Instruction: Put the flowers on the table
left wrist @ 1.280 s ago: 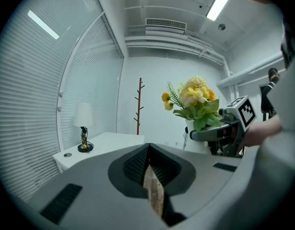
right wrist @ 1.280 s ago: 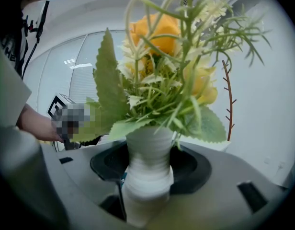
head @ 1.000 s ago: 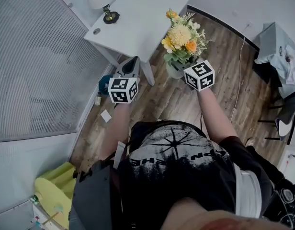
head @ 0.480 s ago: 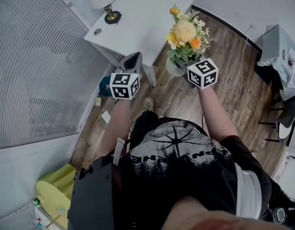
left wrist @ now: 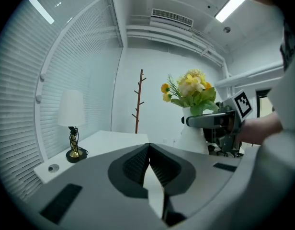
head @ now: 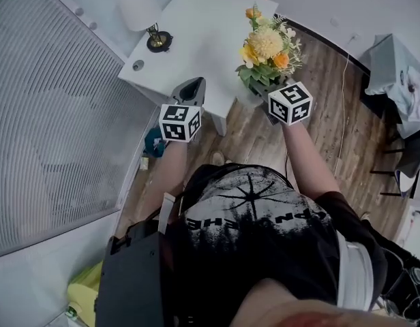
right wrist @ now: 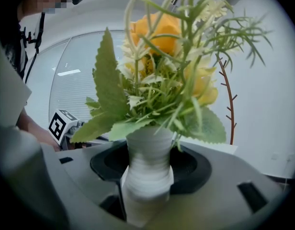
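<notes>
A bunch of yellow and orange flowers (head: 268,46) stands upright in a white ribbed vase (right wrist: 146,186). My right gripper (right wrist: 148,159) is shut on the vase's narrow neck and holds it in the air at the near right corner of the white table (head: 196,26). In the left gripper view the vase (left wrist: 193,137) hangs beyond the table's right edge, with the right gripper (left wrist: 209,120) around it. My left gripper (left wrist: 148,147) is shut with nothing in it, over the table's near edge, left of the flowers.
A white-shaded lamp (head: 145,19) on a brass foot stands at the table's left end, with a small round disc (head: 138,65) near it. A bare coat stand (left wrist: 138,99) rises behind the table. Blinds cover the window on the left; chairs and cloth (head: 394,67) are at the right.
The flowers and both grippers have moved forward towards the table. The person has stepped closer to it, and the vase now hangs at the table's corner instead of over the floor.
</notes>
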Demonstrator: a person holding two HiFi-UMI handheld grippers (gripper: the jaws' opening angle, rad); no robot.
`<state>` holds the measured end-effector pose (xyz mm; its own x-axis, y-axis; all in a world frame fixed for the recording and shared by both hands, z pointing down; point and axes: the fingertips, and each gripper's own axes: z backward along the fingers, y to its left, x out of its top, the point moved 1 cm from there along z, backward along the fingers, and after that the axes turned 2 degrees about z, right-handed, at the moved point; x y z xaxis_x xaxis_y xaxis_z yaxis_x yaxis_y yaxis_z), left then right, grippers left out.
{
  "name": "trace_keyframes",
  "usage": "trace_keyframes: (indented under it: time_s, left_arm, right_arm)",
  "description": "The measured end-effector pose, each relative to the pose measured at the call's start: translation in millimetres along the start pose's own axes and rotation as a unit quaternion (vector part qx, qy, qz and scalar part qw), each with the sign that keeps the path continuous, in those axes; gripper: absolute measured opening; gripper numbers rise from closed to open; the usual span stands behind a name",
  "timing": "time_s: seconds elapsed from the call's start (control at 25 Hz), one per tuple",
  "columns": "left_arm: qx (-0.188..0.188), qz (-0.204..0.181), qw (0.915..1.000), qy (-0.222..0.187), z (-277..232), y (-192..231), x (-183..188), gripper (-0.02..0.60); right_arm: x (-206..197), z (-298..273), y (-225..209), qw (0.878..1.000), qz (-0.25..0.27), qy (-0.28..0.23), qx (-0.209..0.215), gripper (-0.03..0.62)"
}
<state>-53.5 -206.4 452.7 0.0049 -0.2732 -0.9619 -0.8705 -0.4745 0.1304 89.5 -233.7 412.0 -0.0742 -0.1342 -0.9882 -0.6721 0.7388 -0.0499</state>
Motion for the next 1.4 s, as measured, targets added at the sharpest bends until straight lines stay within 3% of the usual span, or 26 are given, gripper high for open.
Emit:
trace_keyframes:
  time_s: [0.12, 0.4, 0.68, 0.88, 1.12, 1.4]
  left_arm:
    - [-0.012, -0.002, 0.9999, -0.002, -9.5, 20.1, 6.5, 0.012]
    - [-0.022, -0.016, 0.9995, -0.013, -8.7, 22.6, 17.2, 0.012]
    - [-0.047, -0.013, 0.9988, -0.010, -39.8, 77.3, 27.0, 0.012]
    - [-0.047, -0.010, 0.9989, -0.006, -37.8, 67.4, 28.4, 0.012]
    - [-0.055, 0.004, 0.9984, 0.004, -69.9, 106.5, 19.4, 0.012]
    - [-0.046, 0.007, 0.9988, 0.015, -102.0, 120.9, 22.7, 0.011]
  right_arm:
    - [7.7, -21.0, -4.4, 1.000, 0.002, -0.005, -0.011, 0.247]
    - [18.3, -21.3, -1.9, 0.999, 0.013, -0.021, -0.024, 0.247]
    - [22.2, -82.3, -13.1, 0.999, 0.015, -0.011, -0.042, 0.247]
    - [23.5, -73.1, -10.7, 0.999, 0.015, -0.008, -0.038, 0.247]
    - [12.2, -118.1, -29.1, 0.999, 0.014, 0.005, -0.041, 0.247]
    - [8.9, -144.5, -56.4, 1.000, 0.015, 0.011, -0.022, 0.247]
